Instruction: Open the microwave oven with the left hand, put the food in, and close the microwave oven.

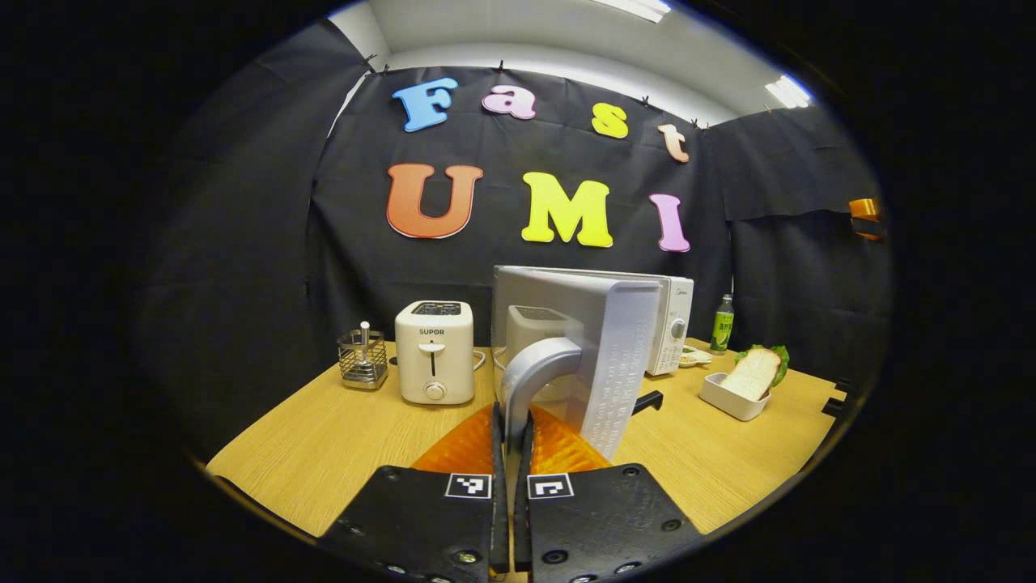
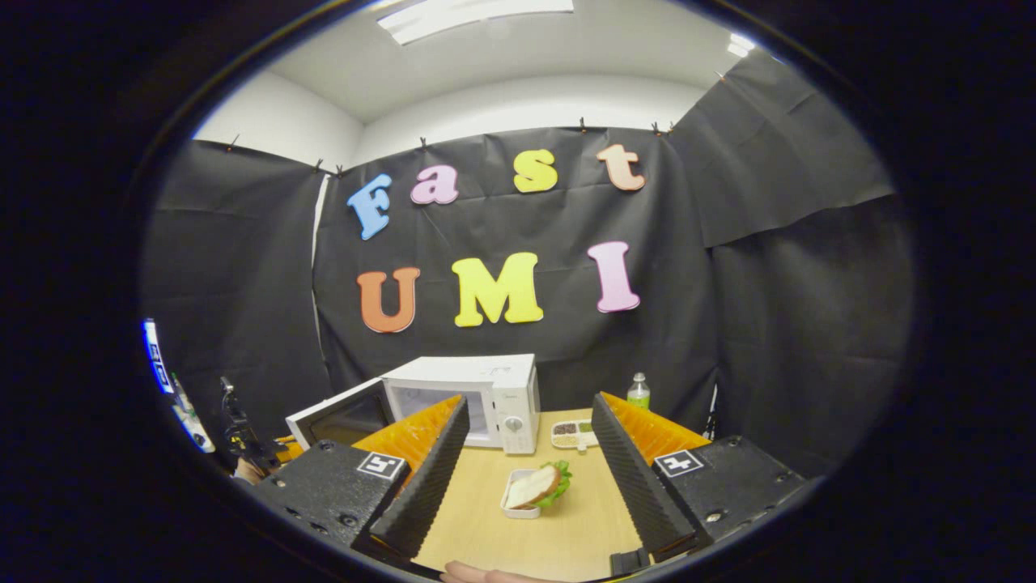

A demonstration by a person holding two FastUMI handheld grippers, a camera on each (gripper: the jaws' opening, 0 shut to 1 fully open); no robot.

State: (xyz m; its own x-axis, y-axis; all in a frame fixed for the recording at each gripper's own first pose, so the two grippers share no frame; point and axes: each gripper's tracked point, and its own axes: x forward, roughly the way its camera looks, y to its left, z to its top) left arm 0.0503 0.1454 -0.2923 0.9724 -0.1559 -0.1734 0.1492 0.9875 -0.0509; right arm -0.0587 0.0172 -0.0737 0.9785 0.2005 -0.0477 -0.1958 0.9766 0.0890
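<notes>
Left gripper view: left tongs (image 1: 511,453) clamped on the door handle (image 1: 530,376); swing wide; right tongs (image 2: 526,470) gape over the sandwich (image 2: 538,486).

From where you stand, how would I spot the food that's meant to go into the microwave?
Find the white microwave at the back of the wooden table, its door swung open. In front of it lies a small white tray holding a sandwich. The slice of bread with green lettuce sets it apart from the divided dish of dark bits and the green bottle behind.

White microwave (image 2: 486,401) open — sandwich (image 2: 538,488) outside.
</notes>
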